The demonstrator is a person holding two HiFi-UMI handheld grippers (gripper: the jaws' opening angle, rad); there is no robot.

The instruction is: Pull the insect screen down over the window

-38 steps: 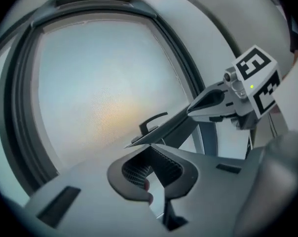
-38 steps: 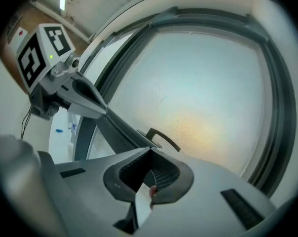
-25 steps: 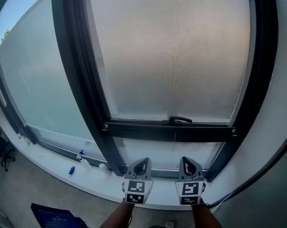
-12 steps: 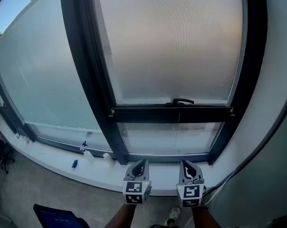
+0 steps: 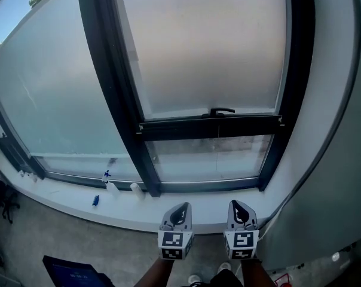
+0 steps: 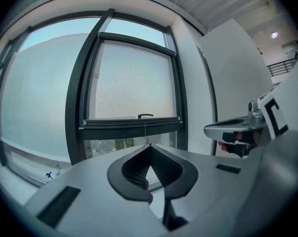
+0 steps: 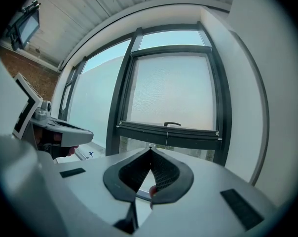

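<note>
head view: left gripper (image 5: 180, 208), right gripper (image 5: 238, 207) jaws clenched empty, bottles (image 5: 112, 188) on sill (image 5: 61, 193) ahead.

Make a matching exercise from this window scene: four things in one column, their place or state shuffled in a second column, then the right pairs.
Things:
1. insect screen
2. left claw
3. small blue item
4. black handle

Places or states:
A. lying on the white sill
B. shut, nothing in it
C. on top of the dark bottom bar
D. drawn most of the way down, glass strip below it uncovered

Pairs: 1-D, 2-B, 3-A, 4-C
</note>
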